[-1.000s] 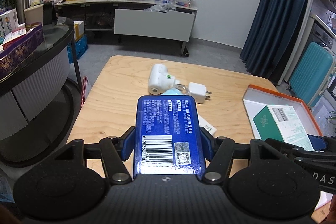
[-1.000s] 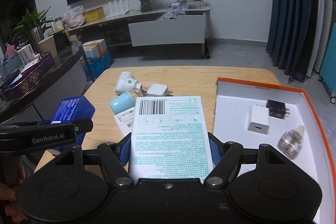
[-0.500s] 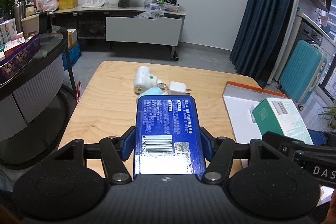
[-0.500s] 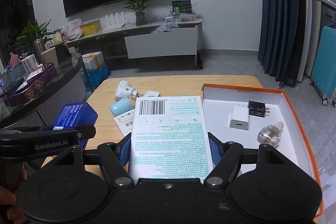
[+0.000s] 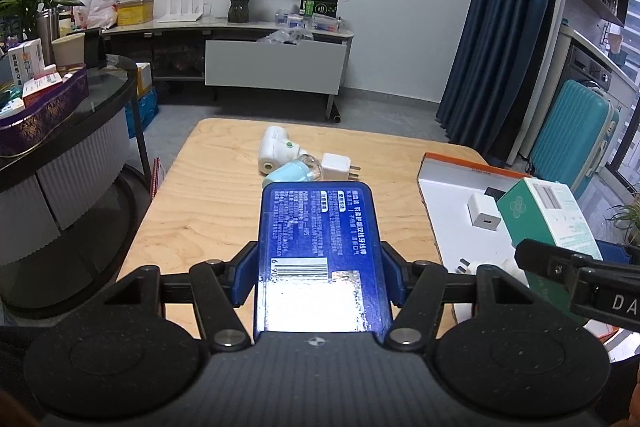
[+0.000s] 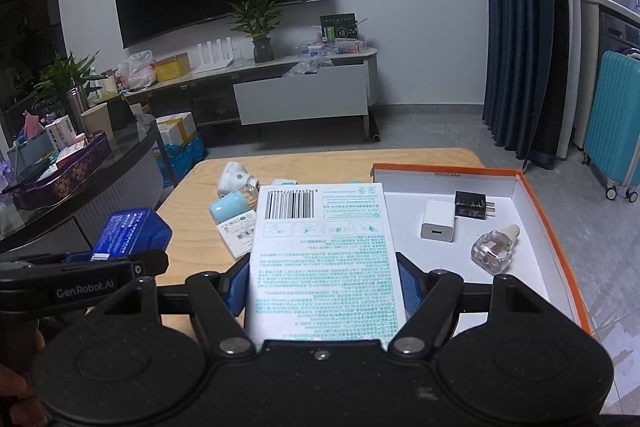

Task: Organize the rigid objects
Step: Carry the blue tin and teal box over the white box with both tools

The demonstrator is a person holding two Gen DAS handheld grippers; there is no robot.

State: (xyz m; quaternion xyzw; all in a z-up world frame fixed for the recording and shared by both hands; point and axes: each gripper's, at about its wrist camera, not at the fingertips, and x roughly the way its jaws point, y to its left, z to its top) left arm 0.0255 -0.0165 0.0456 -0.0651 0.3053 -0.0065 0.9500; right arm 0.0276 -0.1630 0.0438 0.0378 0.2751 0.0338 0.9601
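Both hand-held grippers drew back; left clamps blue box, right green-printed box.

Wooden table is bearing an orange-rimmed tray, white plug-in device, blue-capped bottle and white charger.

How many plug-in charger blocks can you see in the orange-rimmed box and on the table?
3. A white charger block and a black charger block lie together in the white orange-rimmed box; another white charger block lies on the wooden table. The held boxes may hide more.
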